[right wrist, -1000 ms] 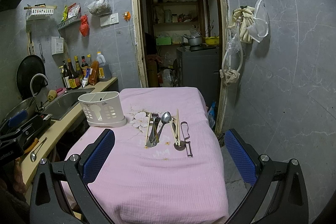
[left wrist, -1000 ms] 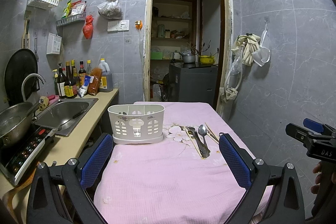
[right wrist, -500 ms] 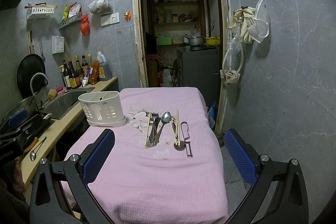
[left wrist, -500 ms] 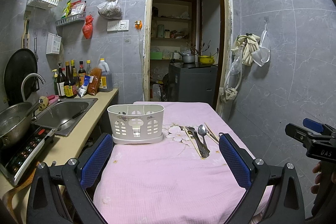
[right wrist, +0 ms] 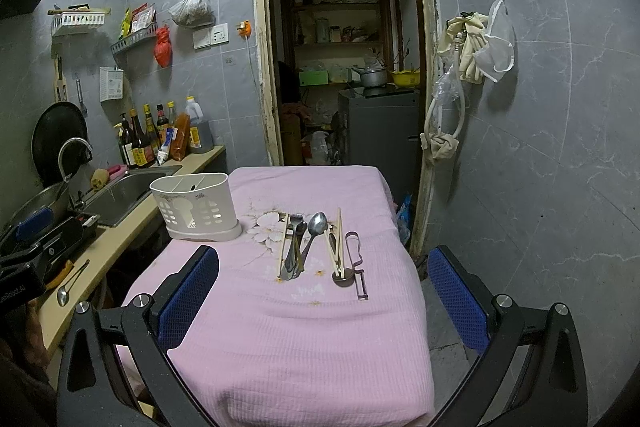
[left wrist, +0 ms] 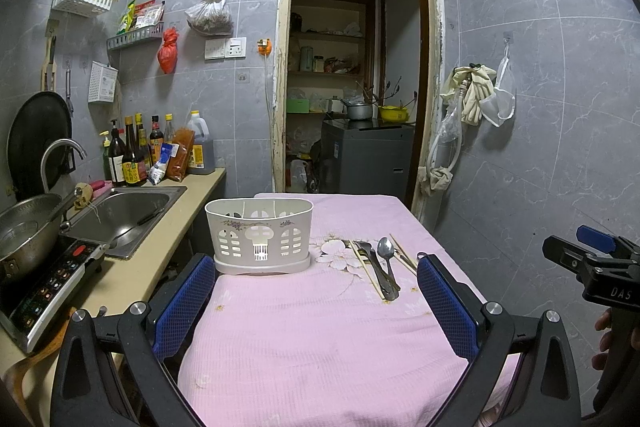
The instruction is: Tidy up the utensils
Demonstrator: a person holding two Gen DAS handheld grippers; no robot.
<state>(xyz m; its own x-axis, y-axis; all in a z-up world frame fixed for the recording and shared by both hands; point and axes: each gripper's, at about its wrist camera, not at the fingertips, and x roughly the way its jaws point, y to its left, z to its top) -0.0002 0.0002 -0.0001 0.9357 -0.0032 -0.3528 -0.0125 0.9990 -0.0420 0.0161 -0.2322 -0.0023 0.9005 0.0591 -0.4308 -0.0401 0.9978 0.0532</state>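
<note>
A white plastic utensil caddy [left wrist: 259,237] [right wrist: 195,207] stands on the pink-covered table [left wrist: 312,327] [right wrist: 296,339] at its left side. To its right lie a spoon [right wrist: 314,231] [left wrist: 386,251], a fork [right wrist: 295,227], chopsticks [right wrist: 338,239] and a peeler [right wrist: 357,263] in a loose row. My left gripper [left wrist: 316,291] is open and empty, held above the near half of the table. My right gripper [right wrist: 324,287] is open and empty, just short of the utensils.
A counter with a sink [left wrist: 120,215], bottles [left wrist: 132,155], a metal bowl [left wrist: 24,235] and an induction hob [left wrist: 48,287] runs along the left. A spoon [right wrist: 68,287] lies on the counter. A doorway [left wrist: 352,87] opens behind the table; a tiled wall stands to the right.
</note>
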